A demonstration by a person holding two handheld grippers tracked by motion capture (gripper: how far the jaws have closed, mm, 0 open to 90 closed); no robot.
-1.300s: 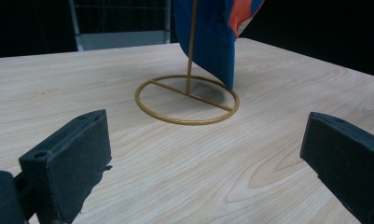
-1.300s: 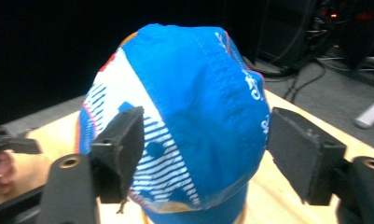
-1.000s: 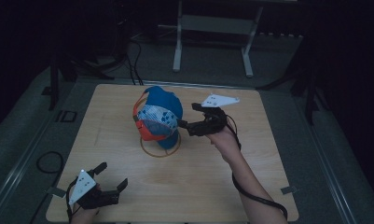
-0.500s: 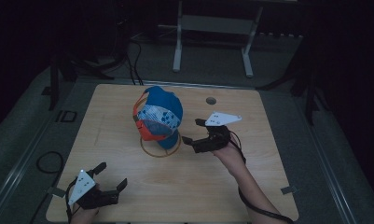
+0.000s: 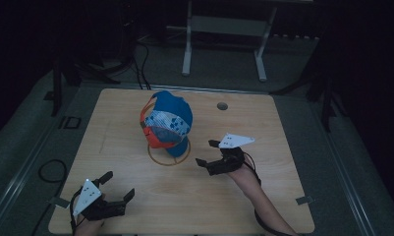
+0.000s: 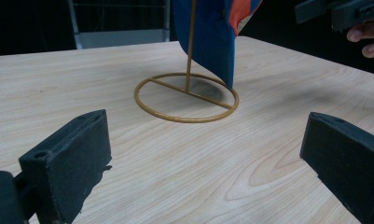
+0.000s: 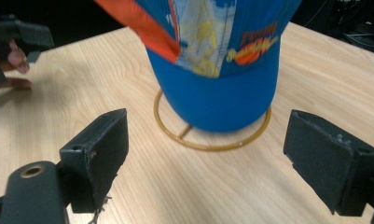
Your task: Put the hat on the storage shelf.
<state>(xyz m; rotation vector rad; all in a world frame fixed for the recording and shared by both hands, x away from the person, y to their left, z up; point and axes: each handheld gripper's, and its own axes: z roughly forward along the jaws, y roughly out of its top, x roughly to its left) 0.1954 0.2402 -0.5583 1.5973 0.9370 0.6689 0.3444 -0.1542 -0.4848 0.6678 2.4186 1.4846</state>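
From above, a blue and orange cap [image 5: 167, 125] hangs on a brass wire stand [image 5: 169, 156] at the middle of a wooden table [image 5: 263, 132], a small round hole [image 5: 222, 105] beyond it. The left gripper [image 5: 117, 188] rests open at the near left corner; the right gripper [image 5: 207, 153], jaws apart, sits just right of the stand.

Left gripper view: bare tabletop lies between its spread jaws and the stand's ring [image 6: 186, 97].

Right gripper view: the cap's brim [image 7: 217, 100] hangs over the ring, near the parted jaws.
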